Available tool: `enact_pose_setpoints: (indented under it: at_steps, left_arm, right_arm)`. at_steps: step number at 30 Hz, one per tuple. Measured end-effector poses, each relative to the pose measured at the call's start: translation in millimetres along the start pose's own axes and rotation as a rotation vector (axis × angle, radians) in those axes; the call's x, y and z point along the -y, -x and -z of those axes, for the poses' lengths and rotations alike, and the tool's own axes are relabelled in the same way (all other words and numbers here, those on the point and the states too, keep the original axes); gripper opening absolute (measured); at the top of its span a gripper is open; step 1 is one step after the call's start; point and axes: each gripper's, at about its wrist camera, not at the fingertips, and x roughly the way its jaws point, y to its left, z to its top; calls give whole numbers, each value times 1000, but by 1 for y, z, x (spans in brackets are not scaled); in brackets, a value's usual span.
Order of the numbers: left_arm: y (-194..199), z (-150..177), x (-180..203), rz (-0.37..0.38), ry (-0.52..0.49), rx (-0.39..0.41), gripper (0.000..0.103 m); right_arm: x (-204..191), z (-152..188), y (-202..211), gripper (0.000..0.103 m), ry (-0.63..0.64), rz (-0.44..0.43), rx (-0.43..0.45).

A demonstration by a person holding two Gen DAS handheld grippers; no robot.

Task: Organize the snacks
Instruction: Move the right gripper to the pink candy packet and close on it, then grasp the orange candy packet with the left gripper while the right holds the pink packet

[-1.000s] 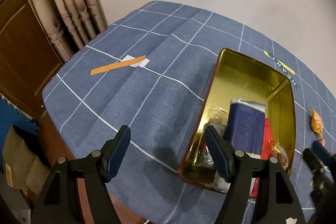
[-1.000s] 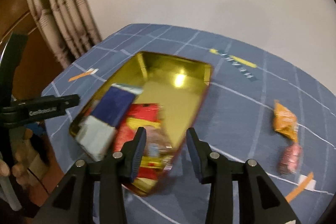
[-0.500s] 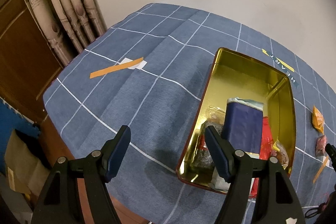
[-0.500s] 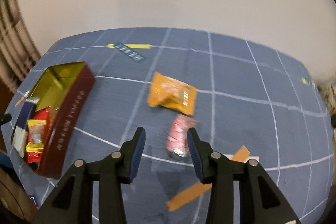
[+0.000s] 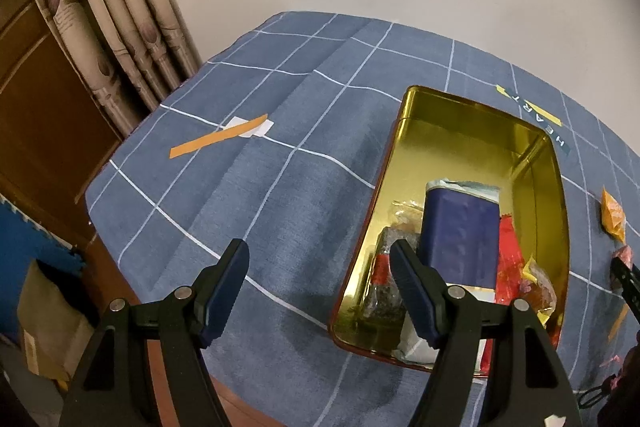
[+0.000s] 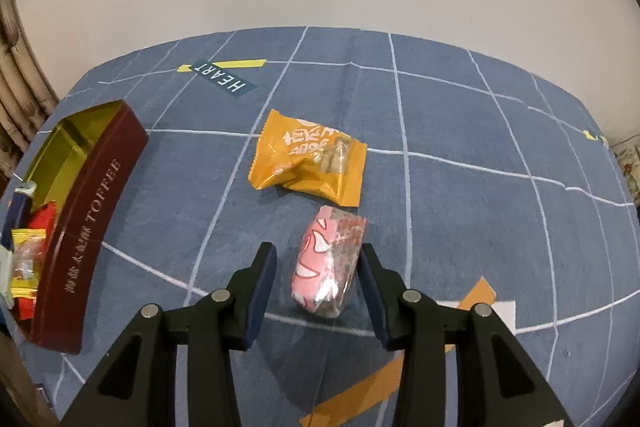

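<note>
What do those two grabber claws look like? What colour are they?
Both look alike. The left gripper and the right gripper have black, angular plastic arms joined with round silver rivets. Their fingers are dark blue, flat and finely ribbed on the inside. No cables, sleeves or writing show on them.

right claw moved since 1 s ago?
Yes. The right claw swung away from the toffee tin, now at its left, to straddle the pink snack, open.

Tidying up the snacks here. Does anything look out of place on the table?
Yes: two snacks lie loose on the cloth outside the tin, an orange packet and a pink packet, the latter between the open jaws of the right gripper.
</note>
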Motion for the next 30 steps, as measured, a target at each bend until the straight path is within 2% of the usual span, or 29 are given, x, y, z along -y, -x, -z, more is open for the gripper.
enact_pose_setpoints:
  at_steps: [3,5,7,10,16,21,30]
  left_arm:
    - [0,1,3,-4,-9,7,70]
    - [1,2,5,-10,-15,12,70]
    - [2,2,6,-14,-18,20,70]
    - [4,3,9,-19,-20,26,70]
    - [16,2,22,-8,-40,44,70]
    - [29,2,49,28,-89,54,70]
    - [57,-4,121,89,-197,127,75]
  right_arm:
    - [-1,1,-5,42,8,10,0]
    - [-1,2,-7,37,14,1,5]
    - [1,2,-8,28,20,-1,10]
    - [6,3,-7,26,15,-17,18]
    - [20,5,-4,25,37,20,42]
    - [49,6,-3,25,11,65,60]
    - [112,8,-1,25,-77,143,91]
